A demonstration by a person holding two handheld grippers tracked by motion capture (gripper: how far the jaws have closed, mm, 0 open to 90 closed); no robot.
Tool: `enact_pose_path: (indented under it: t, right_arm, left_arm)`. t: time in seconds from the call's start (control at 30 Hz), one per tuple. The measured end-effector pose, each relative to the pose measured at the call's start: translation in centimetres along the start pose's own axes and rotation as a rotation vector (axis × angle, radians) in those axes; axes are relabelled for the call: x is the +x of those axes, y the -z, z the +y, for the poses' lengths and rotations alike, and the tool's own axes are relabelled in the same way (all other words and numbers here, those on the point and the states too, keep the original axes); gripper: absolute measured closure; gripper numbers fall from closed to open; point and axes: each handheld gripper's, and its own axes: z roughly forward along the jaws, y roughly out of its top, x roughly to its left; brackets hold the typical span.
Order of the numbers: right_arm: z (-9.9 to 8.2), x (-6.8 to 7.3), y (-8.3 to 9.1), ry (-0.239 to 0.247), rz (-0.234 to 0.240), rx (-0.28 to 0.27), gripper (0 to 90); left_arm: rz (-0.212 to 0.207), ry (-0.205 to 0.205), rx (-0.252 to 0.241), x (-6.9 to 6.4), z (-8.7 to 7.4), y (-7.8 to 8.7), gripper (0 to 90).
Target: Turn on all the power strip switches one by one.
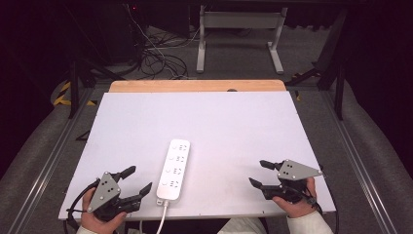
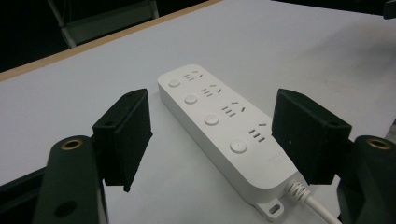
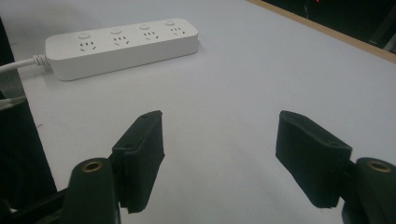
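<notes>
A white power strip [image 1: 174, 169] is lying flat near the front edge of the white table [image 1: 234, 122], its cord trailing off that edge. The left gripper [image 1: 136, 181] is hovering just beside it, jaws spread and empty. The right gripper [image 1: 259, 173] is sitting well apart, also released

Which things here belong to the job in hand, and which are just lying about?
In the job:
- power strip with four sockets and its white cord
- left tool, open, nearest the strip
- right tool, open, farther off

Lying about:
- cables on the floor beyond the table
- white frame behind them
</notes>
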Motion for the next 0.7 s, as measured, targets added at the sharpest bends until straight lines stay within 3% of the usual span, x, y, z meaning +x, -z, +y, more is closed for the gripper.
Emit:
enact_pose_path:
  t: [0.57,0.6,0.7]
  right_arm:
    - [0.0,0.1,-0.2,0.009,0.029,0.002,37.2]
    - [0.0,0.1,-0.3,0.010,0.034,0.006,37.9]
    - [-0.1,0.1,-0.4,0.012,0.044,0.015,38.5]
  left_arm:
    - [-0.001,-0.030,0.018,0.1,0.8,0.2,32.6]
    - [-0.016,-0.030,0.046,0.1,1.1,0.1,34.0]
    - [-0.020,-0.039,0.062,0.0,1.4,-0.2,36.2]
